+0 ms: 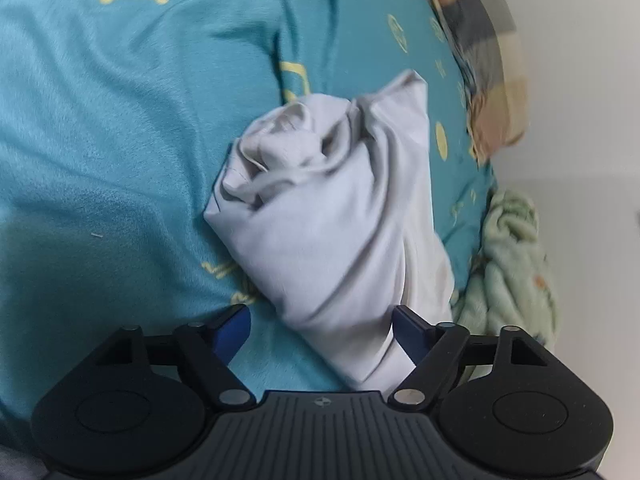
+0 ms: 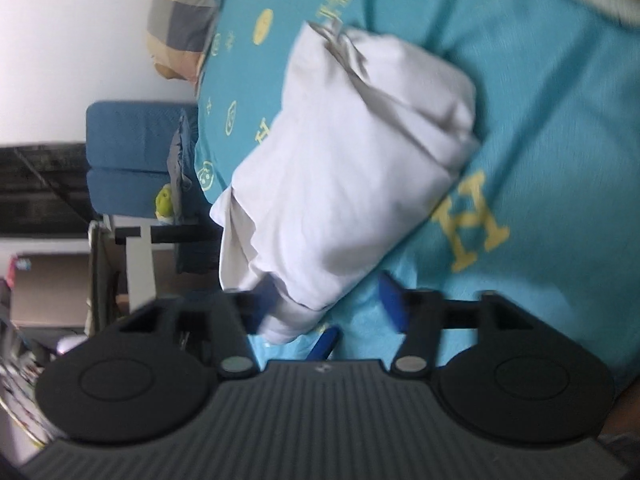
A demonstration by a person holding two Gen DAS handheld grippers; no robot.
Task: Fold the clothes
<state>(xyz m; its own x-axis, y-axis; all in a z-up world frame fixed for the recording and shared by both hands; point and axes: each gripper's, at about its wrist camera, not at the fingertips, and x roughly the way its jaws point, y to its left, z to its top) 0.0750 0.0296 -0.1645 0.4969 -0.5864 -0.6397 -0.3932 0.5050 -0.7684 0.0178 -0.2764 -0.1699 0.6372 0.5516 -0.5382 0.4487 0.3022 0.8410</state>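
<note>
**Both claws spread wide at the near end of the white bundle**

Your left claw point(image 1: 322, 320) is released, its blue pads point(image 1: 234, 330) well apart, and the near tail of the white garment point(image 1: 332, 216) runs down between them toward the right-hand pad; whether cloth touches that pad you cannot tell from this view. Your right claw point(image 2: 326, 304) is also released, spread wide, with the garment's point(image 2: 340, 168) near corner lying between its fingers, closer to the left one.

The garment sits bunched and rumpled on the teal bedspread point(image 1: 112, 128), its crumpled folds at the far end in the left wrist view. To its left you have a broad stretch of bare bedspread. To its right the room is tight: the bed's edge curves close by, with a pale green blanket point(image 1: 516, 264) heaped just beside the garment's near-right side and a checked pillow point(image 1: 484, 52) at the far right.

In the right wrist view the bedspread point(image 2: 540, 128) lies bare to the right of the bundle, while the bed edge falls away on the left, beyond which stand a blue chair point(image 2: 132, 156) and the checked pillow point(image 2: 180, 20) farther off.
</note>
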